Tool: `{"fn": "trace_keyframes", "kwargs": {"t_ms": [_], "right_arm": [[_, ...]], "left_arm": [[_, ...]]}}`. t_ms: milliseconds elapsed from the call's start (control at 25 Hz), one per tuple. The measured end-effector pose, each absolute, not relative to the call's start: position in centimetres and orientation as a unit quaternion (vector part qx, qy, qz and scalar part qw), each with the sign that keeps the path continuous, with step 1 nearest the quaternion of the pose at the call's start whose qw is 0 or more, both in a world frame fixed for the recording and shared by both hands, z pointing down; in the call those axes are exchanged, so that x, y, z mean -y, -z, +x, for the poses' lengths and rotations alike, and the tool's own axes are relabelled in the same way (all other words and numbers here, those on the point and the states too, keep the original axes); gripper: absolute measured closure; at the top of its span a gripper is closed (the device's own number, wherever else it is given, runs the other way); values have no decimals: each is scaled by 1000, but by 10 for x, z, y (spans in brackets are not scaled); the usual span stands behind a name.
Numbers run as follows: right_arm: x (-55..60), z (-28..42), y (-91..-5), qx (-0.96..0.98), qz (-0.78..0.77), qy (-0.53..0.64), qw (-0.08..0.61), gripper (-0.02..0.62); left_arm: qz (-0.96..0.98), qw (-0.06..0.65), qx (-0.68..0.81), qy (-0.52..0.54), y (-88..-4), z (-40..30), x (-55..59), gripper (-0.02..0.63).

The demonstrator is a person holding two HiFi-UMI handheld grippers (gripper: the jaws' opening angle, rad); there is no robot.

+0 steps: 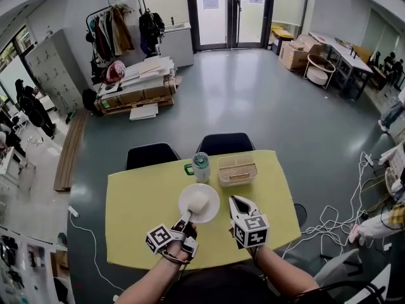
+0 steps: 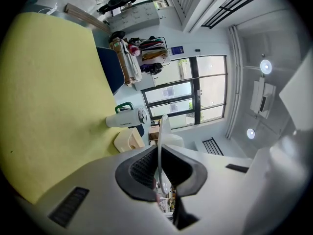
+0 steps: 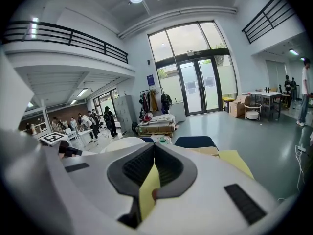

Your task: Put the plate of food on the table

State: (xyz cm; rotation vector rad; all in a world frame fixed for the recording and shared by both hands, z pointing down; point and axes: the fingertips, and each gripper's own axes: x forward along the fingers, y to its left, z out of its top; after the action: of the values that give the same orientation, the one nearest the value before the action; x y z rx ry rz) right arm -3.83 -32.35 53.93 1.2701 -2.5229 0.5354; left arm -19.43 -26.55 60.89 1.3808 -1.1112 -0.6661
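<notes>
A white plate (image 1: 212,211) carrying a pale lump of food (image 1: 199,201) rests on the yellow table (image 1: 139,214) near its front middle. My left gripper (image 1: 185,218) is shut on the plate's near rim. In the left gripper view the plate (image 2: 160,133) runs edge-on between the two jaws. My right gripper (image 1: 236,200) hovers just right of the plate, shut, with nothing held. In the right gripper view its jaws (image 3: 153,148) meet at the tips, and the plate (image 3: 122,143) shows to their left.
Behind the plate stand a white tumbler with a green handle (image 1: 200,167) and a cream slatted basket (image 1: 237,170). Two dark chairs (image 1: 152,155) (image 1: 224,143) sit at the table's far edge. Cables (image 1: 335,223) lie on the floor to the right.
</notes>
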Motion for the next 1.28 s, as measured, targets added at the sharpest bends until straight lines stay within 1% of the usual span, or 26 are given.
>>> {"fn": "trace_keyframes", "kwargs": {"t_ms": [680, 1280], "right_arm": [[359, -19, -556, 866, 438, -181, 160, 583], [382, -4, -595, 854, 441, -188, 201, 583]], "left_arm": [[589, 591, 484, 264, -715, -193, 324, 581], [561, 626, 480, 252, -823, -188, 366, 581]]}}
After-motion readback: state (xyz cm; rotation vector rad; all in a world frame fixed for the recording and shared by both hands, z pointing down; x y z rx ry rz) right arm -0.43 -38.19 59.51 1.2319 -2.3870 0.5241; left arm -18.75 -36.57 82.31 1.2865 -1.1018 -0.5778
